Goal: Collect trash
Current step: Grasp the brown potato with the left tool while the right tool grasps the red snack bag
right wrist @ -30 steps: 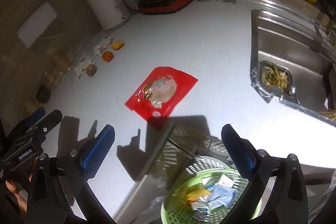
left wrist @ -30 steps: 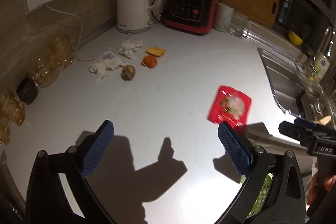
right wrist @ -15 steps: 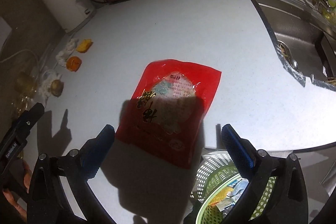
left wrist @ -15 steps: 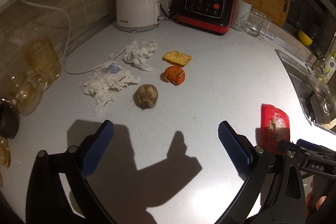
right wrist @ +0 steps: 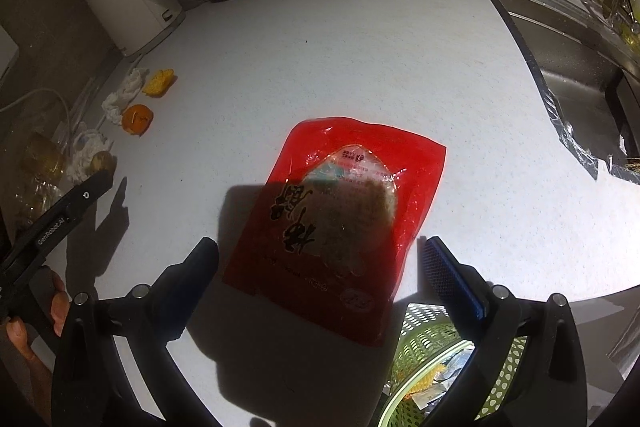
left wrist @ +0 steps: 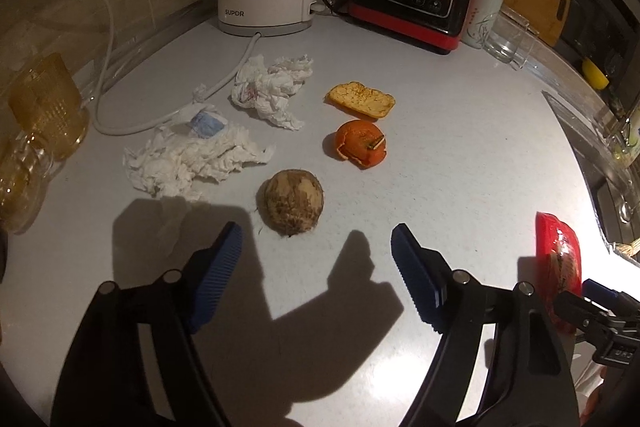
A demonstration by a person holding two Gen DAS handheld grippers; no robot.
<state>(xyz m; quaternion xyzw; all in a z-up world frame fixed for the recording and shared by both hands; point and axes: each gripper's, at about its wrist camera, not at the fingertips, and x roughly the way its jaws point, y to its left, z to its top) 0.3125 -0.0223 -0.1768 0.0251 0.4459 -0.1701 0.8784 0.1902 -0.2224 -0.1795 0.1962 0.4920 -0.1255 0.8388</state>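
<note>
Our left gripper (left wrist: 316, 259) and right gripper (right wrist: 320, 267) share one build: black angular arms, silver pivot screws, ribbed blue pads on the jaws, white lettering along one arm.

Bare countertop (left wrist: 460, 187) lies open right of the brown husk (left wrist: 294, 205); crumpled tissues (left wrist: 192, 159) and orange peel (left wrist: 360, 143) crowd behind it.

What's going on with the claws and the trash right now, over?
Left claw open, jaws just closing, empty, aimed at round brown husk ball. Right claw open over flat red plastic packet. Nothing held. Path clear.
</note>
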